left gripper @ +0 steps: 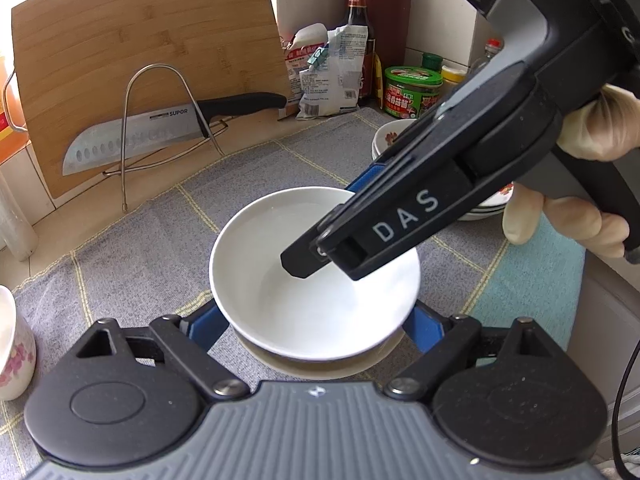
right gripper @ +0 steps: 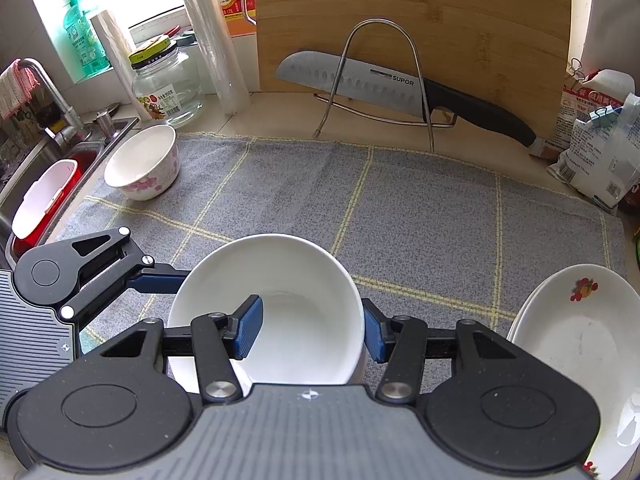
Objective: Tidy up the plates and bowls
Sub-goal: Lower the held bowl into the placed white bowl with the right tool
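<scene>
A plain white bowl (left gripper: 304, 280) (right gripper: 280, 300) rests in a second cream-rimmed bowl (left gripper: 320, 366) just above the grey checked mat (right gripper: 400, 208). My left gripper (left gripper: 316, 326) flanks it, blue fingers (left gripper: 208, 326) pressed to both sides under the rim. In the right wrist view one left finger (right gripper: 158, 282) touches the bowl's left side. My right gripper (right gripper: 312, 330) (left gripper: 340, 220) is shut across the bowl's wall, with one pad (right gripper: 250, 328) inside and the other outside. A floral bowl (right gripper: 142, 164) (left gripper: 12, 344) stands apart near the sink.
Stacked floral plates (right gripper: 580, 340) (left gripper: 486, 204) and small bowls (left gripper: 386, 140) lie to the right. A knife (right gripper: 360, 84) on a wire rack leans against a cutting board (right gripper: 440, 20) at the back. A sink (right gripper: 48, 168), jar (right gripper: 168, 88), bags and bottles edge the counter.
</scene>
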A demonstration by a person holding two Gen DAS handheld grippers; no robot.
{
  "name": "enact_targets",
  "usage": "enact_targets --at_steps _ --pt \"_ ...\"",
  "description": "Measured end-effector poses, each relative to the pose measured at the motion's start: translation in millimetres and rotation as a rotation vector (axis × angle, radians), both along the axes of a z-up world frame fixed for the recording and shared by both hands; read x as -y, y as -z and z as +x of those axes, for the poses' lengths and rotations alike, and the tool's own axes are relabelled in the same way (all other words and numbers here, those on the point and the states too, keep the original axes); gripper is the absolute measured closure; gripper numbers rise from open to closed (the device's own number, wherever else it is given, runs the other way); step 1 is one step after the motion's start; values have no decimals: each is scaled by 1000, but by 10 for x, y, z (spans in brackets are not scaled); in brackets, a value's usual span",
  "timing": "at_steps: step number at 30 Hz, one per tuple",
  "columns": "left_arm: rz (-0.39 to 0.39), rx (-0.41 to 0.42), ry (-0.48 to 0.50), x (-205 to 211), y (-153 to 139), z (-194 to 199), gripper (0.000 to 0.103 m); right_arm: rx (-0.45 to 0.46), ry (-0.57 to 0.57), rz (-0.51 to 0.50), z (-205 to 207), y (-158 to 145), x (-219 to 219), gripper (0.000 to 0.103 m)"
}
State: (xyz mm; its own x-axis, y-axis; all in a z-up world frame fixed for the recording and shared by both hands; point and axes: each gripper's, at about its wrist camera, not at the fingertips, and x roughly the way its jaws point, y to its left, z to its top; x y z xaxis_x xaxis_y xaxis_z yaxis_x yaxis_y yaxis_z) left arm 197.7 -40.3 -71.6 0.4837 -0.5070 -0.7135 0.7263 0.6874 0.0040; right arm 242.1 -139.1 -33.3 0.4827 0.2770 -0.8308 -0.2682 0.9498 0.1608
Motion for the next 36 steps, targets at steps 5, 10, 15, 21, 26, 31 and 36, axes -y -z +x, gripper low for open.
enact_targets --at_steps 5,10,15,21,26,31,36 --pt "5 0 7 5 13 -1 11 -3 1 -5 7 7 2 45" --pt "11 1 18 18 9 1 10 -8 5 -12 8 21 -3 45" --pt "17 -1 28 31 14 2 7 -8 7 -16 13 27 0 44" --pt "35 16 43 58 17 -23 6 -5 16 -10 10 18 25 43" --pt "45 36 59 23 -36 -64 6 -1 12 -5 3 10 21 35" --pt "27 61 82 -92 -150 -140 4 38 25 -2 -17 -44 15 9" --pt "-46 58 138 -134 -219 -187 3 57 57 -6 -7 -79 47 0"
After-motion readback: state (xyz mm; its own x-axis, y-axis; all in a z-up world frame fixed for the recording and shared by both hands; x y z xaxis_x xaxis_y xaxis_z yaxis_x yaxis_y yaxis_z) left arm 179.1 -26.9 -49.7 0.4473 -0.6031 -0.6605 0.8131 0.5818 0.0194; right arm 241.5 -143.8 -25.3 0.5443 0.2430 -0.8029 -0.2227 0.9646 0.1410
